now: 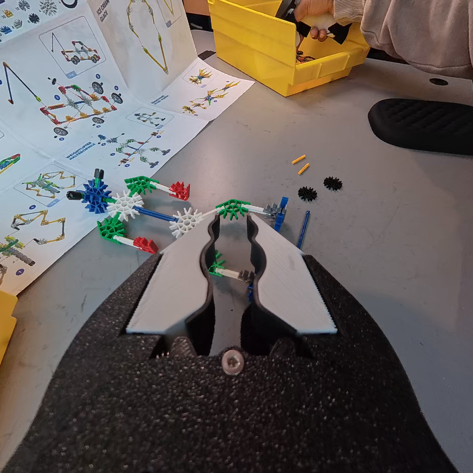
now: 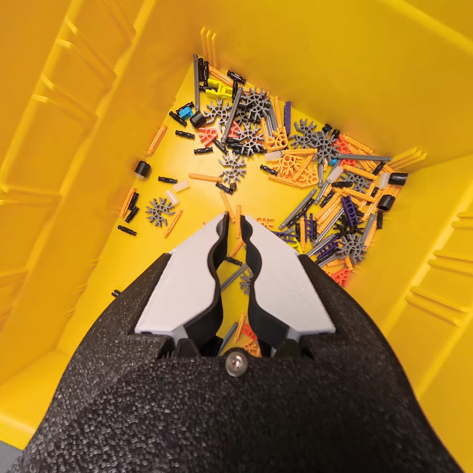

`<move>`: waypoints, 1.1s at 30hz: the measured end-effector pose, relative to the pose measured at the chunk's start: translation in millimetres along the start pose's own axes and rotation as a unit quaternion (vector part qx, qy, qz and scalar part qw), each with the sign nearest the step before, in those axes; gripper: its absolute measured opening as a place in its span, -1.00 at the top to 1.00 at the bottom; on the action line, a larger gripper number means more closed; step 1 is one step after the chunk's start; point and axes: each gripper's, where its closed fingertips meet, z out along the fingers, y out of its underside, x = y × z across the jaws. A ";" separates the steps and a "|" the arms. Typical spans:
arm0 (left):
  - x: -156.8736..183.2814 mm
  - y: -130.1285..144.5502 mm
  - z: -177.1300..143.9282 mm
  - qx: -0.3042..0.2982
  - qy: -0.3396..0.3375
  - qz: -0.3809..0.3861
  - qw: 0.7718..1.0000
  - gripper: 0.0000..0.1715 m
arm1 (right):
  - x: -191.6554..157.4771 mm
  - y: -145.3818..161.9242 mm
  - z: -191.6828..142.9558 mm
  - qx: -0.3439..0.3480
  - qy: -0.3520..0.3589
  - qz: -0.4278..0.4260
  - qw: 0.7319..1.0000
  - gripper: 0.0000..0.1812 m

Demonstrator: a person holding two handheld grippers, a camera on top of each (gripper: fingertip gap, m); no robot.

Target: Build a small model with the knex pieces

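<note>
My left gripper is open and hovers low over a rod-and-connector toy model lying on the grey table. Its tips flank a green connector; another green connector with a white rod and grey end shows between the fingers. My right gripper is inside a yellow bin, narrowly open, with an orange rod standing between its tips, close against the right pad. Several loose grey, orange, black and purple parts lie on the bin floor.
A printed instruction sheet lies at the left. The yellow bin stands at the back with a hand in it. Two black gears, two short yellow rods, a blue rod and a black pad are at the right. One gripper's finger ends stand about 55 cm off the other's.
</note>
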 end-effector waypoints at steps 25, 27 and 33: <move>-0.6 0.2 0.1 0.000 -0.002 0.000 1.000 0.77 | -0.1 1.8 -11.3 0.020 -0.012 -0.021 1.000 0.99; -0.7 0.5 0.3 -0.001 -0.002 0.000 1.000 0.77 | -2.2 -3.1 -16.7 0.032 -0.017 -0.021 0.999 0.99; -2.9 1.4 0.0 -0.001 -0.005 -0.002 1.000 0.77 | -108.1 -37.1 -113.1 0.184 -0.179 -0.110 0.960 0.99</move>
